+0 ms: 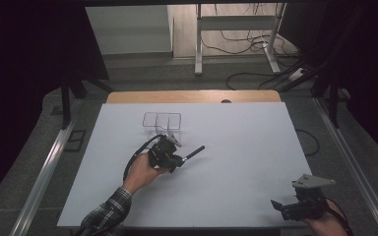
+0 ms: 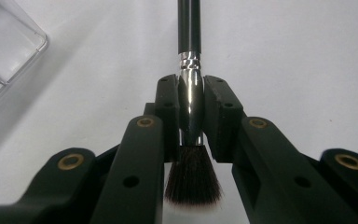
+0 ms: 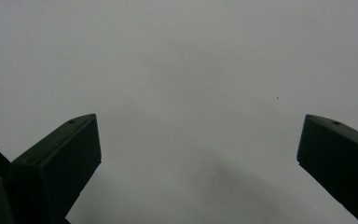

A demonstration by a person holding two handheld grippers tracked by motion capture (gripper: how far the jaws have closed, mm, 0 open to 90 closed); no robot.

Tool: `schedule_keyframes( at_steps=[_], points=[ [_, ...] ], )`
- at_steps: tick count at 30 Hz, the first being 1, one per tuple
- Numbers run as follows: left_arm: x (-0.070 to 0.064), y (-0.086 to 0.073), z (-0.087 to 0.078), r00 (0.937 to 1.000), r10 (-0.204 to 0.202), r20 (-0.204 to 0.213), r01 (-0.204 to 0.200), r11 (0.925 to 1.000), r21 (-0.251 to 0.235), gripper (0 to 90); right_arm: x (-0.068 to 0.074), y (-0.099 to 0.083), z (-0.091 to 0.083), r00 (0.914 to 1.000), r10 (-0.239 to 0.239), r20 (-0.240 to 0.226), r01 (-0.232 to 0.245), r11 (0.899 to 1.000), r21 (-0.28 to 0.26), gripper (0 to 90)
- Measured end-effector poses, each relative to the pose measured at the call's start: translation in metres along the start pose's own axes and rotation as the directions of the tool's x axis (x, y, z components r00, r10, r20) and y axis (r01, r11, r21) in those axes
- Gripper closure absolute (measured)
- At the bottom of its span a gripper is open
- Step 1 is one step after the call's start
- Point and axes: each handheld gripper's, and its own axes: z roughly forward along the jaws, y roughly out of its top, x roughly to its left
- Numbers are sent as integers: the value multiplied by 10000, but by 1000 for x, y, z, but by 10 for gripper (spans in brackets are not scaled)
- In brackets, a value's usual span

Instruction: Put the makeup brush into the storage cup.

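A makeup brush [image 2: 189, 42] with a black handle, a silver ferrule and dark bristles lies between my left gripper's jaws. My left gripper [image 2: 190, 88] is shut on the brush's ferrule, the bristles pointing back toward the camera. In the high view the left gripper [image 1: 179, 161] sits mid-table, with the brush's handle [image 1: 195, 152] sticking out to the right. A clear plastic organiser [image 1: 162, 120] stands just behind it, and its corner [image 2: 9, 46] shows at the left gripper view's upper left. My right gripper [image 1: 277, 204] rests near the table's front right corner, jaws wide apart over bare white table [image 3: 186, 70].
The white table top [image 1: 246, 147] has a wooden strip [image 1: 192, 96] along its far edge. Metal rails [image 1: 44, 167] run along both sides. A desk frame [image 1: 236, 29] and cables [image 1: 256, 73] lie on the floor beyond.
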Motion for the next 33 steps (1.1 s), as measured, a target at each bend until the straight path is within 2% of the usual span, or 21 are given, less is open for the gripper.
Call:
schedule_keyframes(
  at_steps=[10, 22, 33],
  points=[
    [-5, -9, -9, 10000, 44, 58, -42, 9997, -251, 769, 3, 6, 1, 9997, -235, -71, 233, 9996, -160, 0],
    [-14, -17, -16, 9997, 132, 213, -124, 9993, -352, 769, 11, 15, 2, 9966, -823, -51, 822, 9962, -272, 0],
    [-21, -23, -22, 9992, 274, 278, -261, 9986, -463, 768, 19, 28, 6, 9936, -1058, -403, 1043, 9938, -373, 0]
  ],
)
